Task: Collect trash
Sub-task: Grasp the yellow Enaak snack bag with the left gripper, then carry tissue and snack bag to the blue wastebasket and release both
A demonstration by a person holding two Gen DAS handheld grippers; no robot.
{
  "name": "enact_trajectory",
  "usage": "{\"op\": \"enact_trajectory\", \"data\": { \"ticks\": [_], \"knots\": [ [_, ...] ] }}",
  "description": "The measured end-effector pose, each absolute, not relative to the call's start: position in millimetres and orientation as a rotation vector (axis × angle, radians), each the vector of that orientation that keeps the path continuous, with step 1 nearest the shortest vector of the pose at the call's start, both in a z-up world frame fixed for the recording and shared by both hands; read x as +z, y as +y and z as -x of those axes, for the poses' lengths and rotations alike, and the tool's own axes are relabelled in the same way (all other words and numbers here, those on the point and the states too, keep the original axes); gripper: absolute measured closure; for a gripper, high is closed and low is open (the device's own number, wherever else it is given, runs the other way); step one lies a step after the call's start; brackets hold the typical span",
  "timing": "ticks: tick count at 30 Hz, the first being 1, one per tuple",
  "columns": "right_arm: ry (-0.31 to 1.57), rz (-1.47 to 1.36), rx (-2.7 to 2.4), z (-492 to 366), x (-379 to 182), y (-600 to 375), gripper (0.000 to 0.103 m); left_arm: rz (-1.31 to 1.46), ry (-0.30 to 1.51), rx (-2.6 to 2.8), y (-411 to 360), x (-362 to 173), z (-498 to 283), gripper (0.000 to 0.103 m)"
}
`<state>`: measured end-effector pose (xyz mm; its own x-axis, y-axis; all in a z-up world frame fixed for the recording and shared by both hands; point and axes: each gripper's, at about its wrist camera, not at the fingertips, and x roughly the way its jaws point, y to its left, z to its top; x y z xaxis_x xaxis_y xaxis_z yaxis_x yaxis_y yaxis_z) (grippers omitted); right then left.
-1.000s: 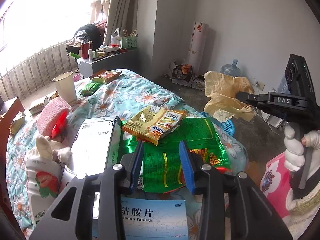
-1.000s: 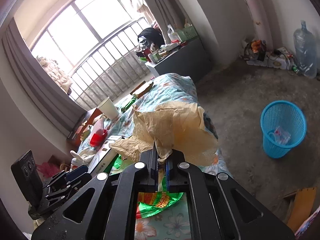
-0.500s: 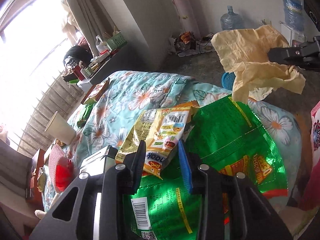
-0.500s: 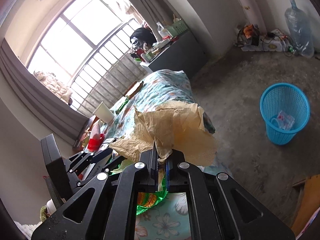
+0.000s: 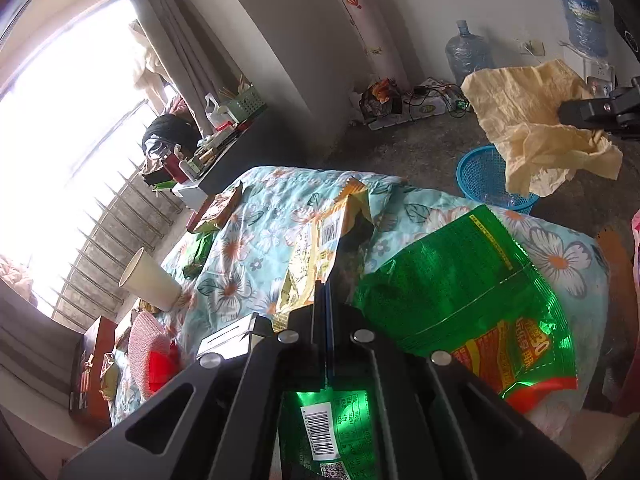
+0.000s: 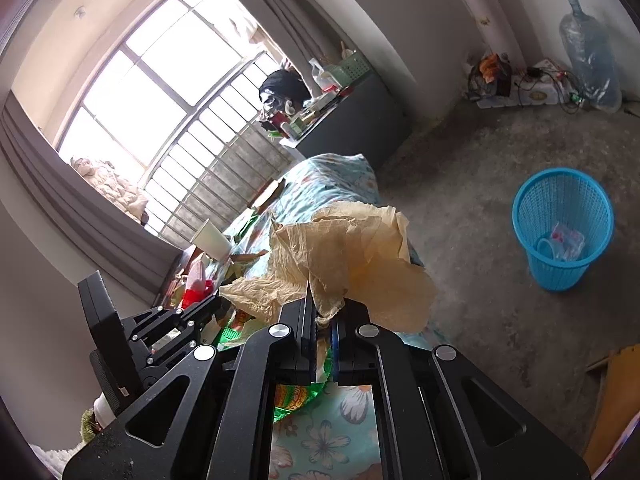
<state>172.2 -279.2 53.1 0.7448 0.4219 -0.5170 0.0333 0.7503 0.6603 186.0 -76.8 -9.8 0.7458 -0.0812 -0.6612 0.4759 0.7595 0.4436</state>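
Floral turquoise bedspread (image 5: 276, 200) fills frame centre. Large green foil snack bag (image 5: 460, 300) lies flat, long axis lower-left to upper-right. Left gripper (image 5: 325, 292) clamped on yellow snack wrapper (image 5: 320, 248), pointing up-frame. Right gripper (image 6: 323, 312) pinches crumpled tan paper (image 6: 344, 264), centre frame.

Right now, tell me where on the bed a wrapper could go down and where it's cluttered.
Free: the floral quilt between the paper cup and the yellow snack wrapper, and the far end towards the dark cabinet. Crowded: the near end, under the green bag, the white box and the pink and red things.
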Motion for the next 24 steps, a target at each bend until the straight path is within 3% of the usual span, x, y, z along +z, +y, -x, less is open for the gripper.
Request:
{"op": "enact_trajectory", "data": {
  "ticks": [15, 24],
  "knots": [
    [0.586, -0.739, 0.064, -136.3, 67.4, -341.3, 0.099, -0.372, 0.6, -0.598, -132.3, 80.0, -179.6, 0.103],
    [0.614, -0.858, -0.109, -151.2, 14.5, -410.9, 0.099, -0.165, 0.888, -0.903, -258.8, 48.7, -247.8, 0.103]
  ]
}}
